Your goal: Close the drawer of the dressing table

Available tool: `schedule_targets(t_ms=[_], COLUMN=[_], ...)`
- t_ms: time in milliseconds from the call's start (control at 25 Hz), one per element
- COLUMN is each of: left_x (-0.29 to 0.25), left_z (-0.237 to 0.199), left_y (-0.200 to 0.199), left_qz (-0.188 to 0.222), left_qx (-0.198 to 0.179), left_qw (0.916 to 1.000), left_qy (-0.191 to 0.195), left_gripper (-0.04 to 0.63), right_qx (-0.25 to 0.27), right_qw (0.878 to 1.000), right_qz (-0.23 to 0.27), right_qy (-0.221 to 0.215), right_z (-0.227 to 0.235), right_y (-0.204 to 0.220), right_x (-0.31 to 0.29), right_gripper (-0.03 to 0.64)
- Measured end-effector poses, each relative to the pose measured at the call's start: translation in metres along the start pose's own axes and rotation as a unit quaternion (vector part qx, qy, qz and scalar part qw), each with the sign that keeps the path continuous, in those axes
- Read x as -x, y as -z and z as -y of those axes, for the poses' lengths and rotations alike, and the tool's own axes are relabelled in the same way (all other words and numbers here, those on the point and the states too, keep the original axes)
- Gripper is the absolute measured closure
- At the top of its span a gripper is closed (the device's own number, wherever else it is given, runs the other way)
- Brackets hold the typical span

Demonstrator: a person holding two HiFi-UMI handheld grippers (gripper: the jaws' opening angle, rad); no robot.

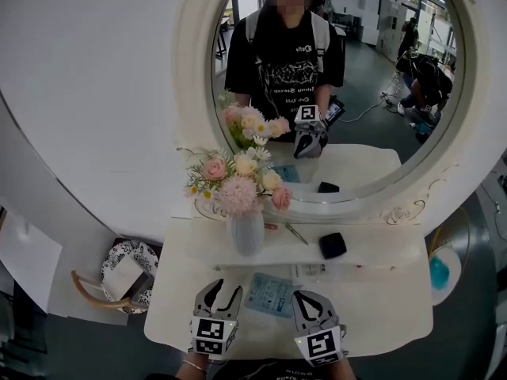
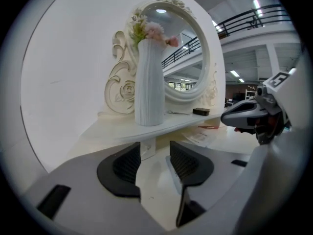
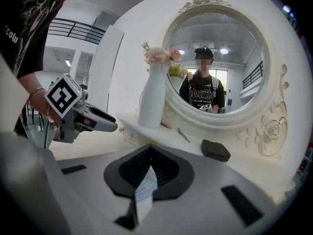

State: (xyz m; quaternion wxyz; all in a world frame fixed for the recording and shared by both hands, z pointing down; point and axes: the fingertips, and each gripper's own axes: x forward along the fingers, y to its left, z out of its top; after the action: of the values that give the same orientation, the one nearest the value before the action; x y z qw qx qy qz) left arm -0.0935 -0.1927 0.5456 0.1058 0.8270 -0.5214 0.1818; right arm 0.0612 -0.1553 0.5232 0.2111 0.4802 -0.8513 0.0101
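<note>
Hovering over the desk (image 1: 380,307), the left gripper (image 2: 154,153) holds its jaws wide apart, empty; the right gripper (image 3: 149,153) has them together on nothing. The drawer (image 2: 146,148) sits under the shelf (image 2: 161,129), apparently flush. Light and stiff, it should slide easily; its knobbed front suits pushing.

Vase (image 1: 246,232) left of case (image 1: 332,245) on dressing table (image 1: 384,295).
</note>
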Motion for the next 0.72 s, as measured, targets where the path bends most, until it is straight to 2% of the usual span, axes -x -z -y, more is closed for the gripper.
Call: schedule_targets(t_ms=[360, 520, 720], left_x=[0.004, 0.009, 0.014], left_z=[0.07, 0.091, 0.11], left_y=[-0.005, -0.009, -0.017], left_qz=[0.006, 0.015, 0.03], left_qx=[-0.062, -0.051, -0.038], left_qw=[0.9956, 0.9947, 0.9932], left_qy=[0.069, 0.087, 0.106], left_gripper=[0.422, 0.451, 0.544], right_qx=[-0.006, -0.002, -0.015], right_qw=[1.0, 1.0, 1.0], right_qz=[-0.001, -0.008, -0.006], right_qy=[-0.004, -0.012, -0.014], right_z=[-0.001, -0.006, -0.008], right_y=[0.007, 0.011, 0.017], right_x=[0.008, 0.011, 0.013], right_gripper=[0.606, 0.606, 0.606])
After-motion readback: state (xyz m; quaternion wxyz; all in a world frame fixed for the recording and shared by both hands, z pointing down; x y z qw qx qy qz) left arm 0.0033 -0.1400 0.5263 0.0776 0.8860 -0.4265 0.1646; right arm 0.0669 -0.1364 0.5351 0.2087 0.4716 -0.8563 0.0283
